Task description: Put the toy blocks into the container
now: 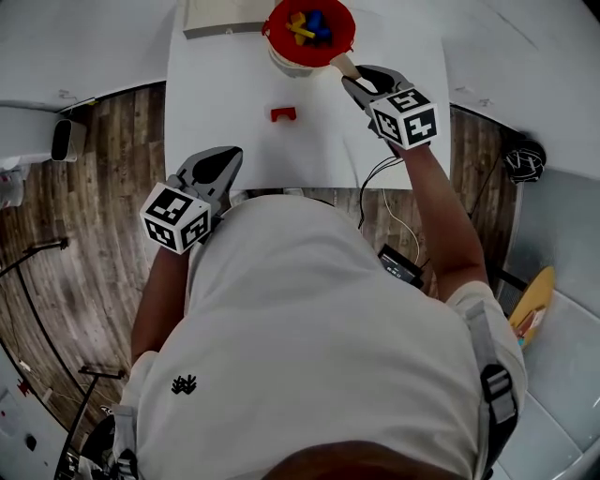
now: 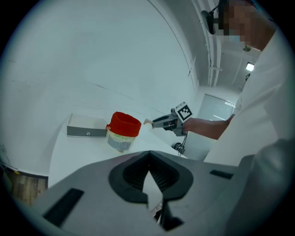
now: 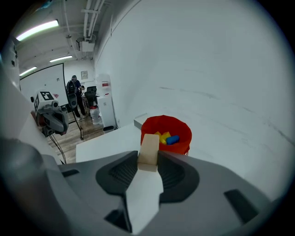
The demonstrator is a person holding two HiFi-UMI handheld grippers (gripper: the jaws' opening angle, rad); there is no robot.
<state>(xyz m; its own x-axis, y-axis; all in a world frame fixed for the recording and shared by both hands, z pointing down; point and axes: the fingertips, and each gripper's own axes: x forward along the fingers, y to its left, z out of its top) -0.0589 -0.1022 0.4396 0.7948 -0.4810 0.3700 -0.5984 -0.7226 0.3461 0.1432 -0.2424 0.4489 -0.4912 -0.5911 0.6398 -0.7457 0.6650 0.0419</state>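
A red container point(image 1: 349, 37) stands at the far side of the white table point(image 1: 216, 103), with yellow and blue blocks point(image 1: 307, 26) inside. My right gripper point(image 1: 354, 77) is shut on a beige wooden block point(image 1: 345, 66) just beside the container's near right rim. In the right gripper view the beige block point(image 3: 149, 152) sits clamped between the jaws, with the container point(image 3: 166, 126) right behind it. One red block point(image 1: 283, 113) lies on the table nearer to me. My left gripper point(image 1: 225, 159) hovers at the table's near edge, shut and with nothing in it.
A flat grey box point(image 1: 220, 17) lies left of the container at the table's far edge. Cables point(image 1: 380, 187) hang off the near edge on the right. Wooden floor shows to the left and right of the table.
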